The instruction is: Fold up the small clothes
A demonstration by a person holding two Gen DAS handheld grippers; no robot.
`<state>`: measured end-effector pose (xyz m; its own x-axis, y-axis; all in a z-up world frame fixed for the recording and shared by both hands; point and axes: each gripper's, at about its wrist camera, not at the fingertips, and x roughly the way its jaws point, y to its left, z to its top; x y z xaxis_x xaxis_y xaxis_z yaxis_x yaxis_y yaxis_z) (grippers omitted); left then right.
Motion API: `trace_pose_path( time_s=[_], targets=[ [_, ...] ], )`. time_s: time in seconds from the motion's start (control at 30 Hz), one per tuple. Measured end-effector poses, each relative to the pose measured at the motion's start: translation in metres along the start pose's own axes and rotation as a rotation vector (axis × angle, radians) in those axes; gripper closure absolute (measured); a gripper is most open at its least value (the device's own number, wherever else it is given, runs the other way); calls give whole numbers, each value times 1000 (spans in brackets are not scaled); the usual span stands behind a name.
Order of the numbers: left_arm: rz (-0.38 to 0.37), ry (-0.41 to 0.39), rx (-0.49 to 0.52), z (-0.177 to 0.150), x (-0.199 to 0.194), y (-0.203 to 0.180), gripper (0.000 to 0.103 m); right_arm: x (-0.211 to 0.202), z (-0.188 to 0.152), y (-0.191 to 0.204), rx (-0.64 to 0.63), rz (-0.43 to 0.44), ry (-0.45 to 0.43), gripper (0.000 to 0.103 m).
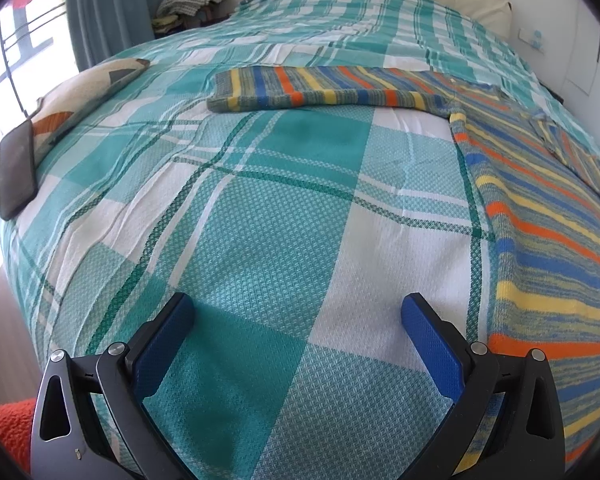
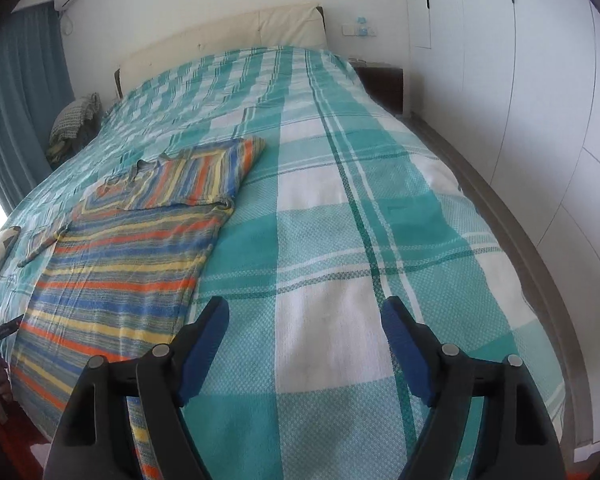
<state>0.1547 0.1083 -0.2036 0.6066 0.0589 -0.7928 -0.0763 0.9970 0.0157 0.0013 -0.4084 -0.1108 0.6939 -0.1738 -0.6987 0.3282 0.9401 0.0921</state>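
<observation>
One striped shirt (image 2: 132,256) lies flat on the bed (image 2: 380,208), both grippers empty above the cover.

The left gripper (image 1: 298,312) and the right gripper (image 2: 304,312) each hold two blue fingers (image 1: 432,348) spread wide, gripping nothing. The left hangs just left of the shirt, the right just right of it. One sleeve is folded across the chest, one stretches out flat. One phone (image 1: 16,168) rests on one pillow (image 1: 88,92) left of the shirt.

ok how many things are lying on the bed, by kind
striped sweater: 1
phone: 1
patterned cushion: 1
total: 3, all on the checked bedspread
Both the left gripper and the right gripper are open and empty.
</observation>
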Motion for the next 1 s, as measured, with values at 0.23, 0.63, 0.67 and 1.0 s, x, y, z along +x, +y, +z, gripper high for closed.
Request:
trace_pose_path(
  time_s=[0.23,0.63,0.67,1.0],
  targets=[
    [0,2,-1,-1,0,0,0,13,-13,-3,-2,-38,51,25],
    [1,1,0,-2,-1,0,0,17,-15,-5,-9,-65,57,25],
    [2,1,0,-2,-1,0,0,18,-15,-4,-11,-66,58,25],
    [1,1,0,-3,-1,0,0,21,-16,-2,-18,-61,67,25]
  ],
)
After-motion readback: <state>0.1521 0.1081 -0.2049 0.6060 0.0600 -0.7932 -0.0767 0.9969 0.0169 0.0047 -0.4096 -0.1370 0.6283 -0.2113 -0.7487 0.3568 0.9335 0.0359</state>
